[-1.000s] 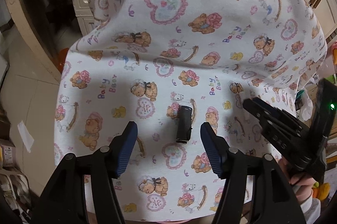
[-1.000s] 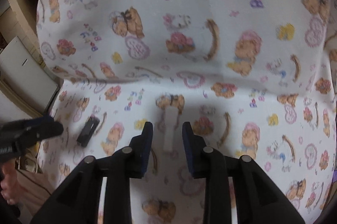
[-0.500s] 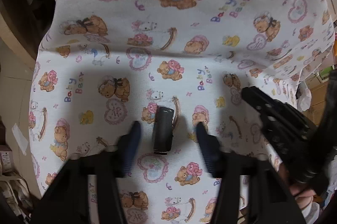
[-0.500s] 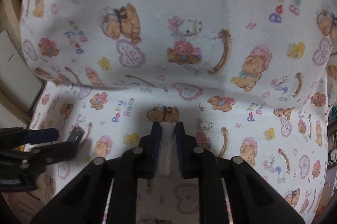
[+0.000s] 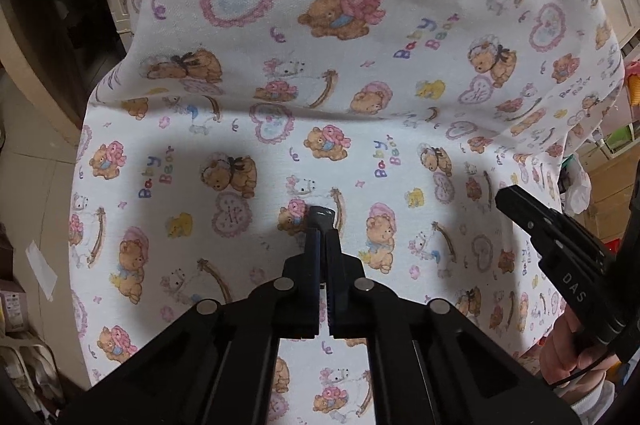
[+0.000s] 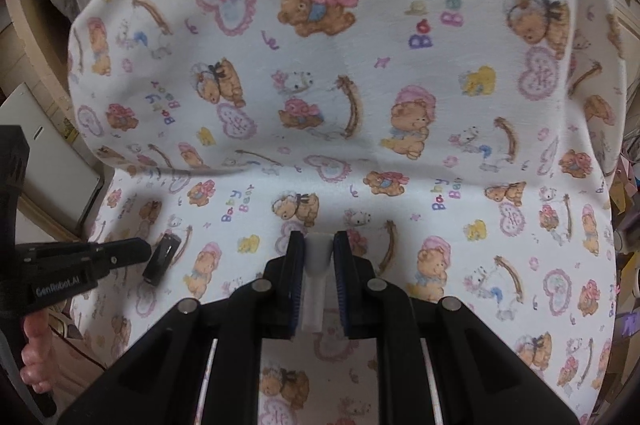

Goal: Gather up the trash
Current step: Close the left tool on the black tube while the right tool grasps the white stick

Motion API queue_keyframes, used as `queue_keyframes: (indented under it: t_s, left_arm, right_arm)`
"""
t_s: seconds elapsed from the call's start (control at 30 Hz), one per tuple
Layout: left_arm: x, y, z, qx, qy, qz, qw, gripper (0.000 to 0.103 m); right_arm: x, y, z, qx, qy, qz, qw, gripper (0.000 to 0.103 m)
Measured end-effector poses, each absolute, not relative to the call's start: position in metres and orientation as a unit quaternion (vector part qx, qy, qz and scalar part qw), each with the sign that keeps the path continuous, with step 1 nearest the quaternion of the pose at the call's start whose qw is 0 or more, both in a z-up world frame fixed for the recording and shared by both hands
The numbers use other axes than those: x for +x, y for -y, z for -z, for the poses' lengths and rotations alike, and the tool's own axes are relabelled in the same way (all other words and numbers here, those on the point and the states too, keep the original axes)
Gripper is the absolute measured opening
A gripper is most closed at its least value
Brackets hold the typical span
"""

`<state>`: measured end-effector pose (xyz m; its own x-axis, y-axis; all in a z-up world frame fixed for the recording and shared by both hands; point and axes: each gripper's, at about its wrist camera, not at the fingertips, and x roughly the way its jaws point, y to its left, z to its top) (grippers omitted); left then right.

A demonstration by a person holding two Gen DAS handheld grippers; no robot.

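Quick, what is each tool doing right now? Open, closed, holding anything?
Left tool: closed on the small black tube.
Right tool: closed on the white tube.

Two tongs, left [image 5: 323, 229] and right [image 6: 319, 249], one black cylinder [image 6: 161, 259], one white piece [image 6: 318, 252], one printed sheet [image 5: 360, 73].

A cushioned seat draped in a white cloth [image 6: 344, 73] printed with teddy bears, hearts and "Baby Bear" lettering carries everything. A fold in the cloth runs across beyond both sets of jaws, where the flat part meets the raised back. A small dark cylinder [image 6: 162, 257] lies on the flat part between the left jaws. A pale white piece [image 6: 318, 257] lies between the right jaws.
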<state>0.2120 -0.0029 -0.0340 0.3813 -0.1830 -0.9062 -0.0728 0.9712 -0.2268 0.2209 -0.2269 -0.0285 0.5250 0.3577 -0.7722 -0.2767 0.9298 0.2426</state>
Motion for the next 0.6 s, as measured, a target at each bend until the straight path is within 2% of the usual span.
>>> queue_keyframes:
  t_s: [0.03, 0.07, 0.1, 0.17, 0.37, 0.4, 0.47, 0.6]
  left_arm:
    - [0.211, 0.001, 0.034, -0.114, -0.556, 0.033, 0.823, 0.001]
    - [0.212, 0.002, 0.035, -0.11, -0.557, 0.029, 0.823, 0.006]
    - [0.213, 0.002, 0.036, -0.106, -0.56, 0.026, 0.821, 0.021]
    - [0.215, 0.005, 0.039, -0.096, -0.561, 0.024, 0.822, 0.038]
    - [0.227, 0.017, 0.05, -0.072, -0.568, 0.02, 0.82, 0.036]
    - [0.228, 0.019, 0.052, -0.071, -0.57, 0.021, 0.819, 0.032]
    - [0.229, 0.024, 0.052, -0.058, -0.569, 0.02, 0.82, 0.011]
    - [0.226, 0.025, 0.046, -0.059, -0.559, 0.027, 0.826, 0.011]
  right_arm:
    - [0.219, 0.231, 0.027, 0.046, -0.452, -0.184, 0.872, 0.014]
    - [0.217, 0.231, 0.027, 0.047, -0.452, -0.185, 0.872, 0.014]
    - [0.216, 0.23, 0.026, 0.046, -0.451, -0.185, 0.872, 0.014]
    - [0.214, 0.227, 0.026, 0.045, -0.449, -0.185, 0.873, 0.014]
    - [0.214, 0.229, 0.026, 0.045, -0.45, -0.183, 0.873, 0.014]
    - [0.214, 0.228, 0.026, 0.045, -0.45, -0.182, 0.873, 0.014]
    - [0.215, 0.229, 0.026, 0.045, -0.45, -0.179, 0.874, 0.014]
    - [0.213, 0.232, 0.023, 0.047, -0.447, -0.176, 0.876, 0.014]
